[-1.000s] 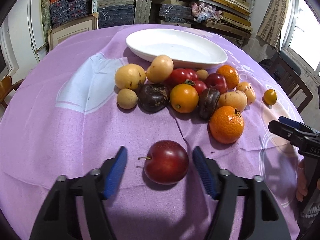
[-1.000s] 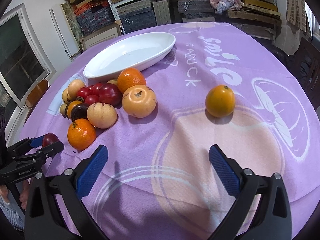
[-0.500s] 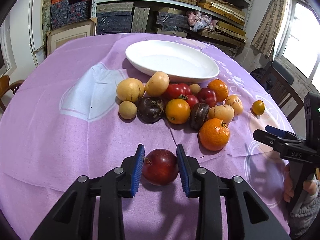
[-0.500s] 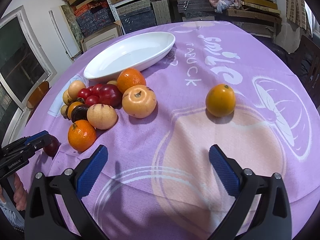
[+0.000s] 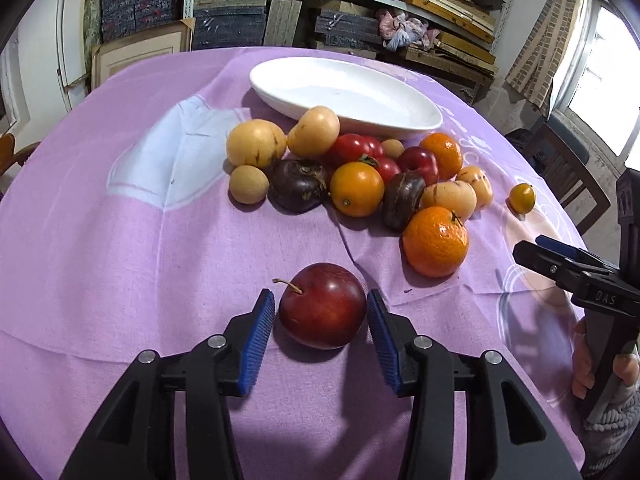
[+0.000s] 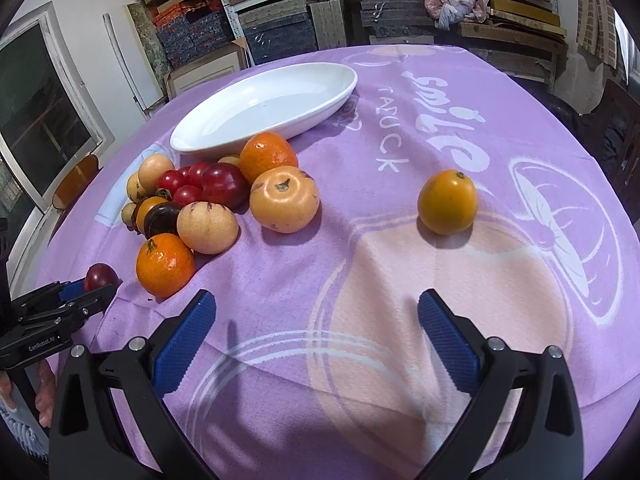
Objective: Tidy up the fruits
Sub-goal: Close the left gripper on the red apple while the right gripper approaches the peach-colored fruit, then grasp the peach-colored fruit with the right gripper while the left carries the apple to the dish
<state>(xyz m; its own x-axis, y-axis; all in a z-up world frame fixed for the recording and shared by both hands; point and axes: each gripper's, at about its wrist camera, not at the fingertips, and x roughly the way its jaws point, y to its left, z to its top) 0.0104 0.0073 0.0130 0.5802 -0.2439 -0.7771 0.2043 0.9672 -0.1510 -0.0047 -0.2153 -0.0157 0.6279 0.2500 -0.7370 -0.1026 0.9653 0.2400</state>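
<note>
Far left: left gripper (image 5: 320, 312), blue pads (image 5: 256, 332) clamped on either side of a dark red plum (image 5: 322, 306), stem tilted left. Low over the purple tablecloth (image 5: 120, 240), near the table's front edge; unclear whether raised or resting.

Just right of the plum: a mandarin (image 5: 435, 241) at the near corner of a loose heap of fruit. Within the heap, pale yellow speckled fruits (image 5: 256, 142), a wrinkled dark purple fruit (image 5: 298, 186), an orange tomato (image 5: 356, 189), red tomatoes (image 5: 348, 148), all touching or nearly so.

Behind the heap: a white oval dish (image 6: 264, 108), touching the rearmost fruit.

Further right, well apart from the heap: a lone orange-yellow tomato (image 6: 447, 202) on a pale printed patch of cloth.

Far right: right gripper (image 6: 316, 308), spread wide, gripping nothing, poised above bare cloth short of the lone tomato.
</note>
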